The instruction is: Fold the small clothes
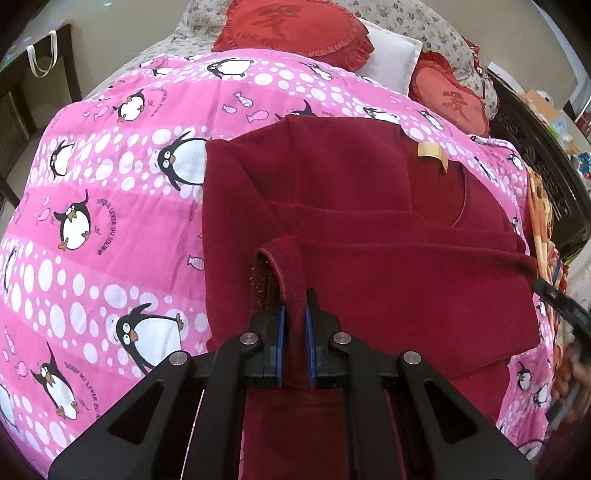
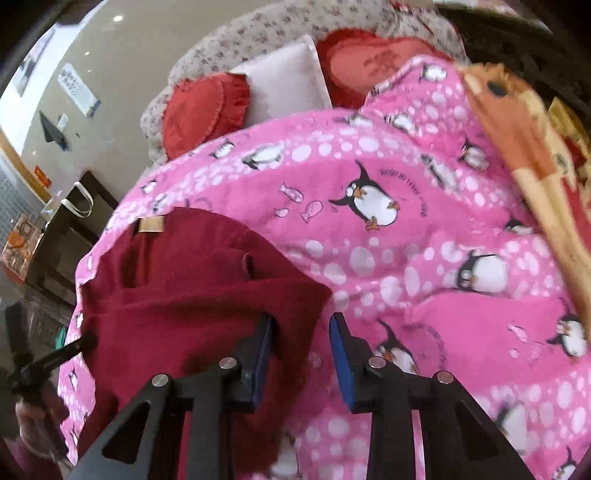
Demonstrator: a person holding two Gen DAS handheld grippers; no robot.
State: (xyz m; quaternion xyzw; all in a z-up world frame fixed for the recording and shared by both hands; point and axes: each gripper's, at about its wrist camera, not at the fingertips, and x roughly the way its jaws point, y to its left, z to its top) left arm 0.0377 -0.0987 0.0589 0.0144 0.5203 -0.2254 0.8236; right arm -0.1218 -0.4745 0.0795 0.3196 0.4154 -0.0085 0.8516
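Two grippers work over one dark red garment (image 1: 369, 229) that lies on a pink bedcover (image 1: 110, 221) printed with penguins and white dots. The garment is partly folded, with several layers one over the other, and a small beige label (image 1: 430, 151) shows near its far edge. In the left wrist view the left gripper (image 1: 294, 328) is clenched on a strip of the red cloth: the hemmed edge rises in a loop just in front of the blue pads (image 1: 281, 332) and passes down between them.

The right gripper (image 2: 301, 354) has its jaws parted, and no cloth is pressed between them. Its left finger lies over the right edge of the garment, while its right finger is over the bare pink cover. This view is somewhat blurred.

Beyond the cover, at the head of the bed, there are two red frilled cushions (image 1: 291, 26) and a white pillow (image 1: 391, 55) between them. An orange patterned blanket (image 2: 517, 122) lies along the right side of the bed.
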